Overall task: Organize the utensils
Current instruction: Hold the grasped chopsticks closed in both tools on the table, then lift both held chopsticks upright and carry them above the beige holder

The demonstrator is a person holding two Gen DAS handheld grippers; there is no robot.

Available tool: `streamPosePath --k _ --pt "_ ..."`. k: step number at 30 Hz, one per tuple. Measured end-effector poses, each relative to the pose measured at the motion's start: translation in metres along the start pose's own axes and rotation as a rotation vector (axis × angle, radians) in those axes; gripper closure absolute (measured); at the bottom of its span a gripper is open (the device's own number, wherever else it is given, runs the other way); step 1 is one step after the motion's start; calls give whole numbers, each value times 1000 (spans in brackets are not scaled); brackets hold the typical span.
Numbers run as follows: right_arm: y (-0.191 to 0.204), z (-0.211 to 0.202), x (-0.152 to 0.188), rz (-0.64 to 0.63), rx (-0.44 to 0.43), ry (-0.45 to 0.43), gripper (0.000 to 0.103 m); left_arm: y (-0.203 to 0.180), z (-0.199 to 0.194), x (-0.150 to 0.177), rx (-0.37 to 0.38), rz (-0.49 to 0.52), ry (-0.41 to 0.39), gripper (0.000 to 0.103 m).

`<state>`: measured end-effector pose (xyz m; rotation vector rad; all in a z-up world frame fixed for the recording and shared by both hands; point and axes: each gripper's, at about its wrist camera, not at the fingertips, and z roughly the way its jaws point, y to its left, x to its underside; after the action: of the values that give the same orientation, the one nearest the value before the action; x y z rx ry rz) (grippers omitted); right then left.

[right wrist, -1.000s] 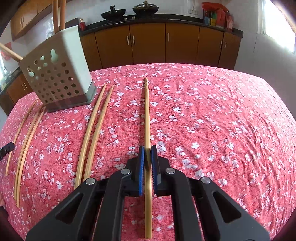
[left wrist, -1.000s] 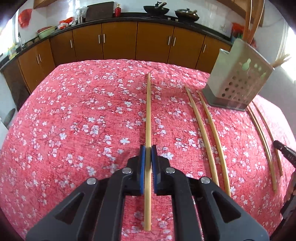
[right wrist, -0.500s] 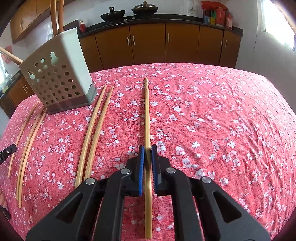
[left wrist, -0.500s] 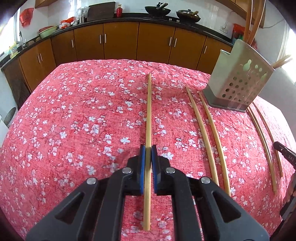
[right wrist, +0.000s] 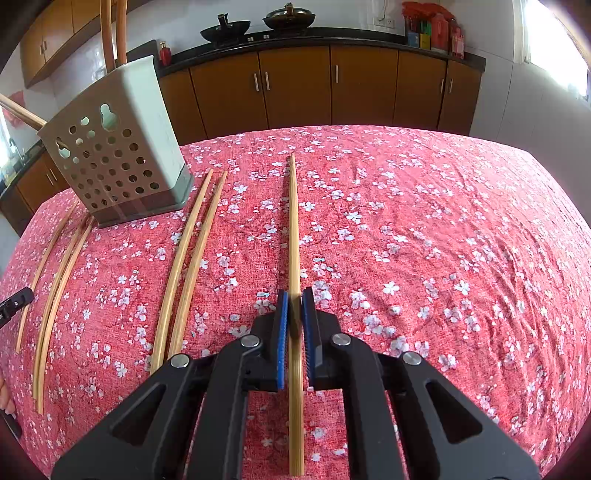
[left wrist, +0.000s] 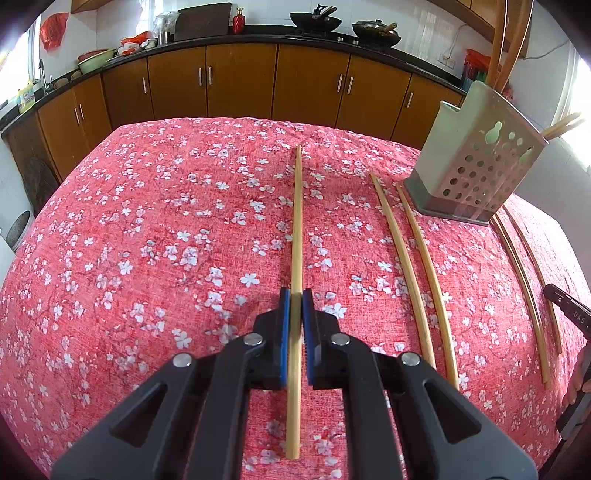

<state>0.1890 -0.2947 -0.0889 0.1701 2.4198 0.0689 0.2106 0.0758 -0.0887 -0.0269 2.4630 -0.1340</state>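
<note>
Your left gripper (left wrist: 295,306) clamps one long bamboo chopstick (left wrist: 296,221), and your right gripper (right wrist: 294,308) clamps another (right wrist: 293,229), each pointing straight ahead above the cloth. A loose pair (left wrist: 413,258) lies flat beside the holder (left wrist: 476,166); more sticks (left wrist: 524,280) lie on its other side. The perforated grey-green holder stands upright with chopsticks (left wrist: 506,40) already in it.

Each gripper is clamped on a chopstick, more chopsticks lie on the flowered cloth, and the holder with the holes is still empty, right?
Not quite: the holder is not empty. The right wrist view shows sticks rising from its top. Otherwise correct: each gripper grips a chopstick.
</note>
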Motion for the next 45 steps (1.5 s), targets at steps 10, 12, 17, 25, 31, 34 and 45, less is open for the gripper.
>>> streamPosePath --k 10,12,17,25,31,34,45 --pt "0 0 1 1 -1 0 94 0 0 0 0 -2 0 94" --pt "-1 0 1 2 -1 0 94 0 0 0 0 -2 1 94" --pt "0 0 1 1 0 1 94 0 0 0 0 -2 1 94" --pt "-2 0 -1 0 4 1 94 0 -2 -1 6 -7 0 94" --pt "1 -9 11 4 -9 1 93 -5 -9 8 0 14 3 94" --pt "0 -12 15 12 -19 2 94 -8 -14 13 -1 23 5 94" --pt "-6 -33 9 25 -8 -57 95 -7 -37 11 -20 51 -48 95"
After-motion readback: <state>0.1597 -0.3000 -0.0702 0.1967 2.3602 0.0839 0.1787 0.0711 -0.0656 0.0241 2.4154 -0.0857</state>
